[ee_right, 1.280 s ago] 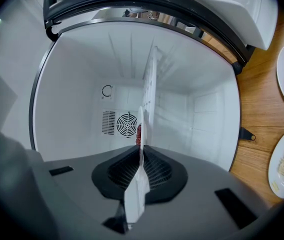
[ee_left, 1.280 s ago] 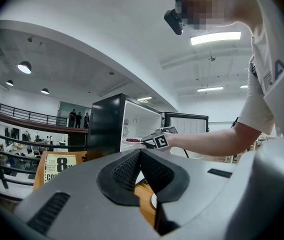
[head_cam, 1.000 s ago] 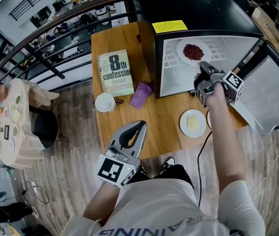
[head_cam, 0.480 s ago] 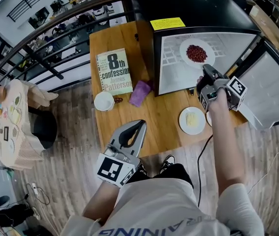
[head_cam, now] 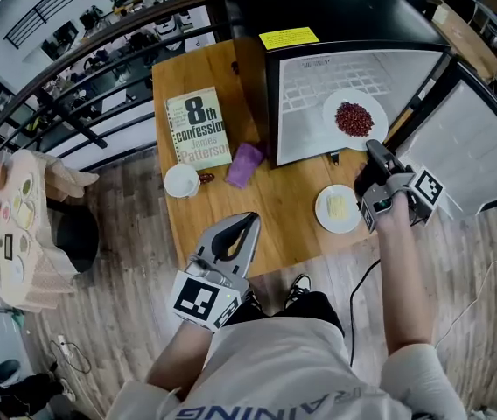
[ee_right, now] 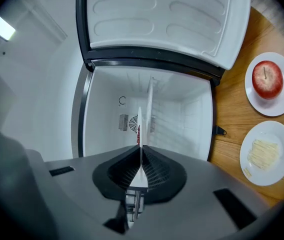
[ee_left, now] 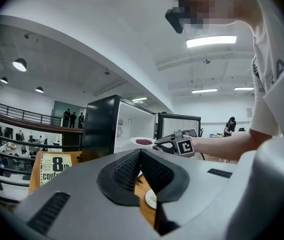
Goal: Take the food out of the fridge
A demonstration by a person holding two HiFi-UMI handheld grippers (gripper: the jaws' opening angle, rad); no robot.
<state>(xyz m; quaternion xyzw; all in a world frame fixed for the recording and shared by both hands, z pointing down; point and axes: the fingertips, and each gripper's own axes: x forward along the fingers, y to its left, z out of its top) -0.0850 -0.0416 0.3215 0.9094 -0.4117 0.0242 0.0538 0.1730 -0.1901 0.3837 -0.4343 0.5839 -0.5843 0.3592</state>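
Pulling plate of red beans (head_cam: 354, 117) w/ R gripper (head_cam: 374, 150), jaws clenched on rim. Plate now nearer fridge (head_cam: 308, 90) mouth vs sec ago, still inside, not yet over table (head_cam: 275, 215). L gripper (head_cam: 242, 227) closed, empty.

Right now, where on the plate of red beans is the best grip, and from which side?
Grip the plate by its near rim, coming level from the open front of the fridge, as the right tool does: it lies flat, beans heaped centrally, rim bare.
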